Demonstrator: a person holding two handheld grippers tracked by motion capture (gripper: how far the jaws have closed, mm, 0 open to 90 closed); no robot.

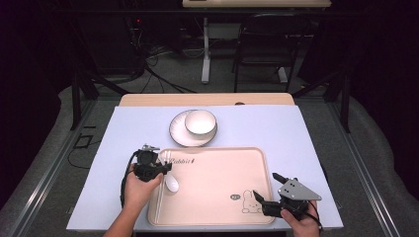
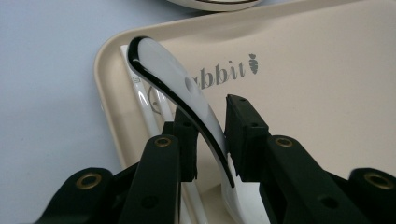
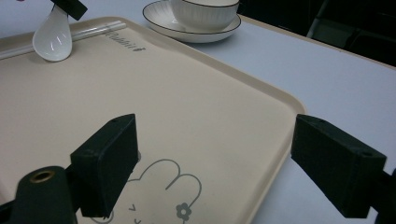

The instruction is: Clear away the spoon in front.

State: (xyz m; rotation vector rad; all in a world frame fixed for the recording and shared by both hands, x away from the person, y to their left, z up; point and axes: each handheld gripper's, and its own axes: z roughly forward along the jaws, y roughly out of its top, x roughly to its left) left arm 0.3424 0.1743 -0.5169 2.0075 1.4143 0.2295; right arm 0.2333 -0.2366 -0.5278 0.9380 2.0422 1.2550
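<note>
White spoon (image 2: pixel 187 100) sits between the left gripper (image 2: pixel 210 135) pads, loosely, not clamped, its bowl resting on the tray (image 2: pixel 327 70), seemingly being set down. Right gripper (image 3: pixel 215 163) hovers apart, empty.

I see a glossy white ceramic-looking spoon (image 2: pixel 177 88) with a dark rim, on a smooth, matt beige plastic tray (image 3: pixel 196 121) printed in grey. The left gripper (image 2: pixel 211 137) is matt black plastic with brass-coloured rivets. The bowl (image 3: pixel 205 11) and plate (image 3: pixel 187 30) look glazed. A matt pale blue sheet covers the counter (image 1: pixel 296 133).
</note>
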